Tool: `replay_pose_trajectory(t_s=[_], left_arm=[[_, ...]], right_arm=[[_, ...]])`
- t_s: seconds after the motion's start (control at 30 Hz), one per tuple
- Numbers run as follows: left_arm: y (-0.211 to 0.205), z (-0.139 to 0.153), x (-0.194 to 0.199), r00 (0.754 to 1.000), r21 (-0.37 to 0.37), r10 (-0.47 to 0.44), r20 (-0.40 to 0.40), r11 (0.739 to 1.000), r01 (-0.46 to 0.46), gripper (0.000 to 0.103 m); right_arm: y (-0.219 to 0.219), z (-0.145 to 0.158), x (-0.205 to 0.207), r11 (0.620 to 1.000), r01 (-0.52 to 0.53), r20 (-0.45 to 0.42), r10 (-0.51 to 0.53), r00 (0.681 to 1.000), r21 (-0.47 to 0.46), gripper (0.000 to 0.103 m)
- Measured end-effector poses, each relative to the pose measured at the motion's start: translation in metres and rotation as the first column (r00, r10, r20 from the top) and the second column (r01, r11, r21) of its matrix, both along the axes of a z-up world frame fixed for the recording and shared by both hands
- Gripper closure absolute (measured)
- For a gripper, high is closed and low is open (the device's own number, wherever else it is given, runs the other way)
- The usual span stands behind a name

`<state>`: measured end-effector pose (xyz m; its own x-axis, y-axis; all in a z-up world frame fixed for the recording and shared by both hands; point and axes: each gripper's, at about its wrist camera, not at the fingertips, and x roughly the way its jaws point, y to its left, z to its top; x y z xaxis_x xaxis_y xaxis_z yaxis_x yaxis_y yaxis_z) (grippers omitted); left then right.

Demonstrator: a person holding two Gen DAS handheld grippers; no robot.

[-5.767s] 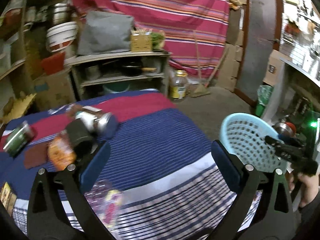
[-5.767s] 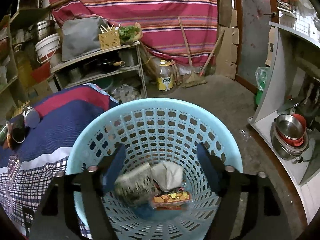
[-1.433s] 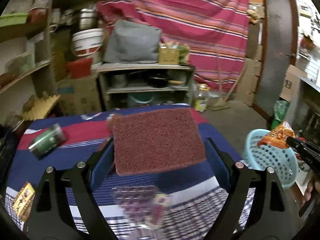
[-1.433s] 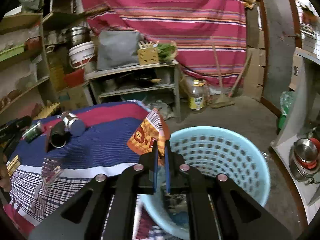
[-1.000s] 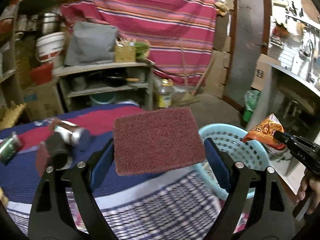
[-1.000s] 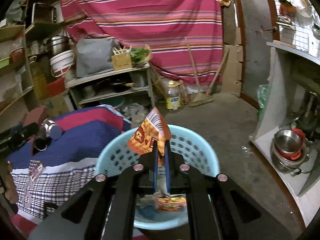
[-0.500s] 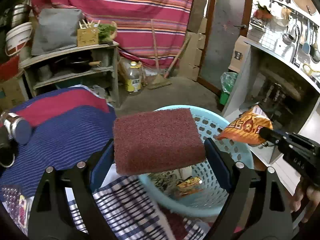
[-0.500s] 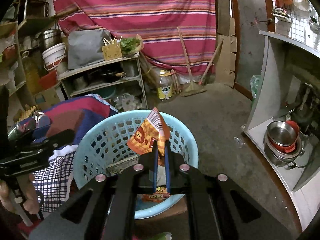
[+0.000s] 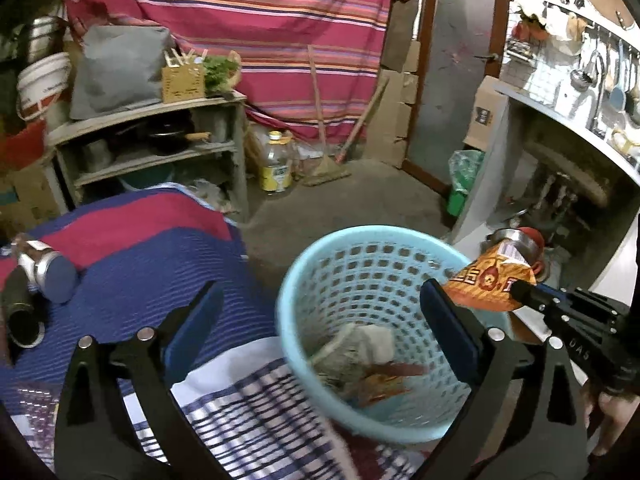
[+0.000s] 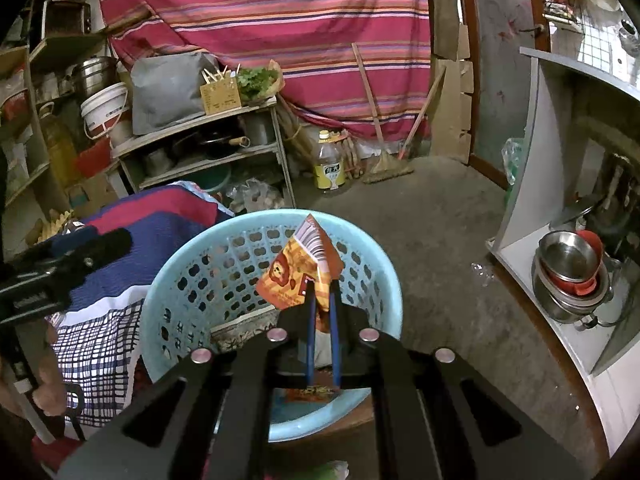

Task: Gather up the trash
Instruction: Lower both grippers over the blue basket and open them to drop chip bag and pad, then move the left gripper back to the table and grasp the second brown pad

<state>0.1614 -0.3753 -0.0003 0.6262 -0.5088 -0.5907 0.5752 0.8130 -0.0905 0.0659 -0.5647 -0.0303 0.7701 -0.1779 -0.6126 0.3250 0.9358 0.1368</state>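
On the far left of the striped cloth [image 9: 132, 264] a metal can [image 9: 46, 266] and a dark tube [image 9: 18, 320] lie touching, not yet collected. Moving right, we see our left gripper [image 9: 316, 320] with its jaws spread wide and nothing between them; half a second ago they clamped a maroon scouring pad, and they have just been opening. The pad is gone from the jaws, and we cannot pick it out among the blurred litter in the blue basket [image 9: 320, 256], so we judge it has dropped inside. Further right, over the basket's right rim, our right gripper [image 10: 322, 294] is pinched tight on the orange snack wrapper [image 10: 298, 276], which stands above the opening. We reckon releasing that wrapper is the next step, then back to the cloth.
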Motion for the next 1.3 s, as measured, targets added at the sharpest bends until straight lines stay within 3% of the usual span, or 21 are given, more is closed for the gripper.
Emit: replay_pose_trajectory(t_s=[0.13, 0.53, 0.6, 0.63, 0.67, 0.8, 0.97, 1.3], left_arm=[[0.021, 0.007, 0.0, 0.998, 0.035, 0.041, 0.04, 0.998, -0.042, 0.006], [0.092, 0.023, -0.002, 0.984, 0.041, 0.161, 0.081, 0.985, -0.165, 0.006], [0.104, 0.027, -0.001, 0.981, 0.032, 0.176, 0.085, 0.983, -0.179, 0.006], [0.109, 0.029, -0.001, 0.979, 0.028, 0.184, 0.089, 0.982, -0.187, 0.006], [0.113, 0.03, -0.001, 0.978, 0.025, 0.189, 0.091, 0.981, -0.192, 0.006], [0.133, 0.035, 0.0, 0.972, 0.005, 0.217, 0.092, 0.976, -0.218, 0.006], [0.16, 0.042, 0.0, 0.963, -0.007, 0.249, 0.104, 0.968, -0.25, 0.006], [0.231, 0.043, 0.009, 0.933, -0.013, 0.344, 0.102, 0.939, -0.344, 0.006]], right_arm=[[0.009, -0.006, 0.01, 1.0, -0.018, -0.011, 0.018, 1.0, 0.005, 0.097], [0.035, -0.028, 0.055, 0.999, -0.027, -0.097, 0.029, 0.995, 0.02, 0.094], [0.039, -0.03, 0.059, 1.0, -0.018, -0.111, 0.02, 0.994, 0.022, 0.072], [0.041, -0.03, 0.058, 1.0, -0.011, -0.109, 0.013, 0.994, 0.017, 0.042], [0.043, -0.029, 0.057, 1.0, -0.002, -0.1, 0.003, 0.995, 0.002, 0.029], [0.048, -0.027, 0.057, 1.0, -0.004, -0.108, 0.004, 0.994, -0.004, 0.029], [0.059, -0.016, 0.055, 1.0, 0.017, -0.07, -0.018, 0.997, -0.025, 0.017], [0.123, 0.011, 0.072, 0.997, -0.068, -0.002, 0.068, 0.998, -0.045, 0.016]])
